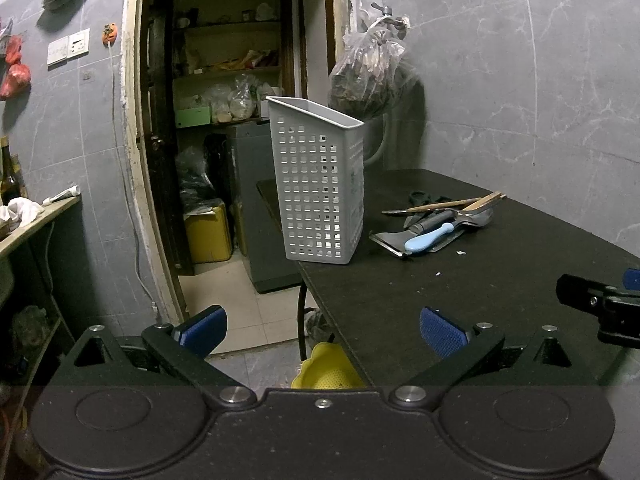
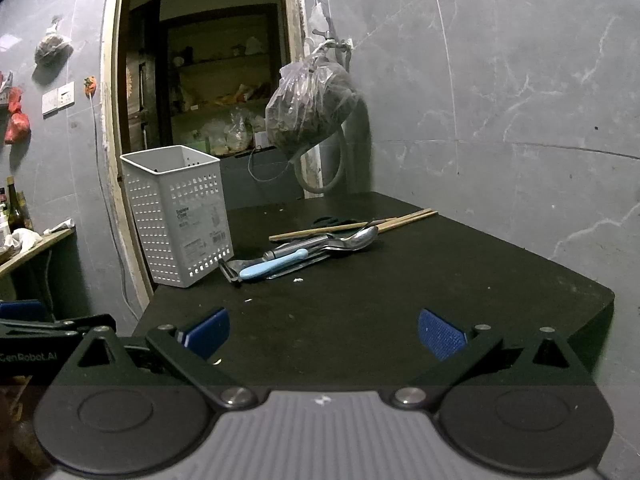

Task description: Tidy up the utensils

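Right wrist view: nothing sorted yet, I'd say. Utensil pile [image 2: 316, 246] w/ blue-handled peeler [image 2: 266, 268], spoon [image 2: 362, 237] & chopsticks [image 2: 352, 222] lies mid-table [image 2: 440, 300], just right of the white basket [image 2: 180, 216] at the far-left corner, which looks empty. Right gripper [image 2: 322, 332] & left gripper [image 1: 322, 330] both hang wide open at the near edge, holding nothing. Whole job's left.

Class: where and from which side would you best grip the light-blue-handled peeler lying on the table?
Probably the light-blue handle at mid-length, from above, fingers across its width. It lies flat atop the utensil pile, its top exposed; the metal head nearest the basket looks awkward to grip.
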A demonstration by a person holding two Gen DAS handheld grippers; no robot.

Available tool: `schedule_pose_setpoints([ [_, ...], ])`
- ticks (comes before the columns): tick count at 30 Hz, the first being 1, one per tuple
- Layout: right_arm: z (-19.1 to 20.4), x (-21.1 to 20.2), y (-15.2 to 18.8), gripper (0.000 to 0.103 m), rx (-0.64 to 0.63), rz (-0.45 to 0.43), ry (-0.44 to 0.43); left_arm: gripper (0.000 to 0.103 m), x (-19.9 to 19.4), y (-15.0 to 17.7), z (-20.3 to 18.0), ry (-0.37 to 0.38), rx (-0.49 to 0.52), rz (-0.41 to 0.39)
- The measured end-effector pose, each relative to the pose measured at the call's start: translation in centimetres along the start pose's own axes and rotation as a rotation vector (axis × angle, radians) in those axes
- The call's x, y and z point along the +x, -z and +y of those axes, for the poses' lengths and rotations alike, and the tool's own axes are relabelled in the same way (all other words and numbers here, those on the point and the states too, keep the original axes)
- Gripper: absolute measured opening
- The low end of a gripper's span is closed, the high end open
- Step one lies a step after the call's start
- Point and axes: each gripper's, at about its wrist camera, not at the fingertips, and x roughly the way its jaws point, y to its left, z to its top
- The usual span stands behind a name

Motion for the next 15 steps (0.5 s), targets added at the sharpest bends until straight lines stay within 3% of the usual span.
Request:
schedule_pose_setpoints([
  [15, -0.16, 0.03, 0.04, 0.103, 0.004, 0.003, 0.000, 0.102, 0.01, -0.06, -0.12, 0.000, 0.003, 0.003],
])
